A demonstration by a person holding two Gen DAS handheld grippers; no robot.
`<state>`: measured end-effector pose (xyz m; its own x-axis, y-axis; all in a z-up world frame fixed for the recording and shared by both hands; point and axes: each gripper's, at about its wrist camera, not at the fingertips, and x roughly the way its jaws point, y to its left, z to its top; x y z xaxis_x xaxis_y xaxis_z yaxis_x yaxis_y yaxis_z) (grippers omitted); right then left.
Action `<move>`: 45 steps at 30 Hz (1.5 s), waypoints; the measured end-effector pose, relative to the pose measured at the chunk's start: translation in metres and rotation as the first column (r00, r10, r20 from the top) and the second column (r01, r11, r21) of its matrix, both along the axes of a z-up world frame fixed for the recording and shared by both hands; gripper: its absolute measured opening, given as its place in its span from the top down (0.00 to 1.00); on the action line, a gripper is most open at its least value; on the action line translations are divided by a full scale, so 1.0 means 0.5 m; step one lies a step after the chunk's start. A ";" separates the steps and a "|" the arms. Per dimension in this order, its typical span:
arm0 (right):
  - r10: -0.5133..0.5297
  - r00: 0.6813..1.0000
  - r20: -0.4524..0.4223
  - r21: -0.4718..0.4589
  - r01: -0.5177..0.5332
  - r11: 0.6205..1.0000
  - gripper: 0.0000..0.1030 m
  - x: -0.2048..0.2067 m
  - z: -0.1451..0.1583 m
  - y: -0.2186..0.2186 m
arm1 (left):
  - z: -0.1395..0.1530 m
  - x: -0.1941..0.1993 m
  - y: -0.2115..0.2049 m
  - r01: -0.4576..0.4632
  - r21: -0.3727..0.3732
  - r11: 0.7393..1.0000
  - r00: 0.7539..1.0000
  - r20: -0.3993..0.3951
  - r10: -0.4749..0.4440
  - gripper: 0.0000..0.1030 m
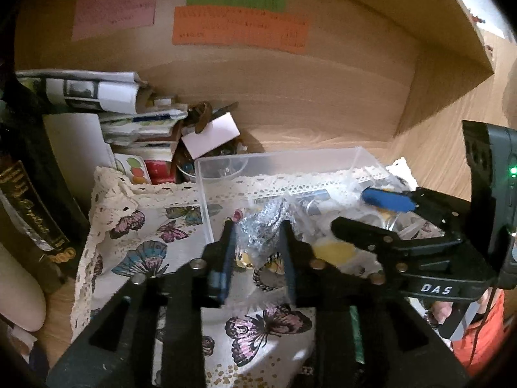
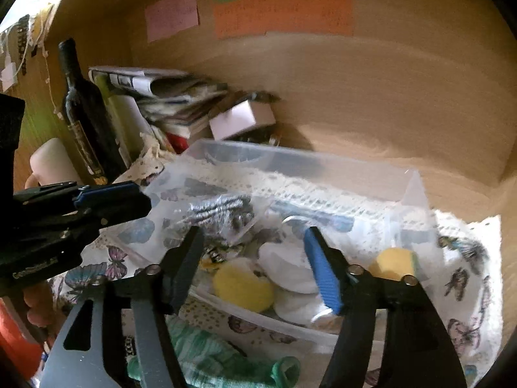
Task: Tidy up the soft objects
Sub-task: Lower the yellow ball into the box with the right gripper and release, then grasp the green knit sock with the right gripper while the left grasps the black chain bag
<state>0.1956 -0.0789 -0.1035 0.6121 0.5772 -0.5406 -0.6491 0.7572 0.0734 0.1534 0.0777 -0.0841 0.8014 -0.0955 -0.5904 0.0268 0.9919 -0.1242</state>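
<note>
A clear plastic box [image 1: 278, 158] [image 2: 413, 187] stands on a butterfly-print cloth [image 1: 145, 226]. Inside lie a clear bag of silver-grey yarn [image 2: 219, 213], white pads [image 2: 287, 268], a yellow pompom [image 2: 242, 286] and a yellow sponge [image 2: 395, 260]. My left gripper [image 1: 258, 242] has its jaws partly open around the plastic bag [image 1: 261, 229] at the box's near side; whether the pads press it is unclear. My right gripper [image 2: 255, 252] is open above the box contents and empty; it also shows in the left wrist view [image 1: 358, 208]. A green knitted piece [image 2: 210, 355] lies below the right gripper.
A dark wine bottle [image 2: 80, 113], a white candle [image 2: 51, 161], stacked magazines and papers [image 1: 97, 93] and a small white box [image 2: 242, 119] crowd the left back of the wooden shelf. Coloured paper notes [image 1: 239, 26] hang on the back wall.
</note>
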 end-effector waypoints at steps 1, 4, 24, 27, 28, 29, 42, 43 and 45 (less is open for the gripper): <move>-0.005 1.000 0.019 0.005 0.005 1.000 0.31 -0.008 0.009 -0.005 | 0.005 -0.005 0.001 -0.001 0.000 1.000 1.000 0.009 0.001 0.64; -0.013 0.998 0.067 0.019 0.011 1.000 0.25 -0.032 0.029 -0.022 | 0.019 -0.027 0.003 -0.002 0.002 1.000 0.999 0.040 0.002 0.51; 0.072 0.997 -0.033 -0.147 -0.077 0.986 0.19 -0.112 -0.092 -0.020 | -0.015 -0.102 -0.007 0.007 0.010 1.000 1.000 -0.013 -0.006 0.06; 0.087 0.995 -0.046 -0.143 -0.093 0.985 0.23 -0.110 -0.094 -0.021 | -0.040 -0.103 -0.012 0.003 0.002 1.000 0.999 -0.049 -0.003 0.06; 0.093 0.994 -0.054 -0.140 -0.100 0.985 0.29 -0.109 -0.094 -0.021 | -0.047 -0.105 -0.014 0.004 0.007 1.000 0.998 -0.057 -0.004 0.06; 0.101 0.993 -0.065 -0.137 -0.109 0.985 0.32 -0.109 -0.095 -0.022 | -0.052 -0.106 -0.017 0.006 0.011 1.000 0.998 -0.063 -0.005 0.06; 0.104 0.993 -0.056 -0.061 -0.107 0.992 0.88 -0.149 -0.089 -0.054 | -0.091 -0.131 -0.055 0.052 0.002 0.999 0.990 -0.129 -0.051 0.06; 0.099 0.994 -0.041 -0.059 -0.102 0.993 0.88 -0.152 -0.084 -0.060 | -0.093 -0.132 -0.061 0.060 0.001 0.998 0.989 -0.133 -0.059 0.06; 0.077 0.997 -0.004 -0.051 -0.077 0.996 0.88 -0.163 -0.073 -0.074 | -0.098 -0.134 -0.077 0.078 0.000 0.997 0.987 -0.141 -0.077 0.06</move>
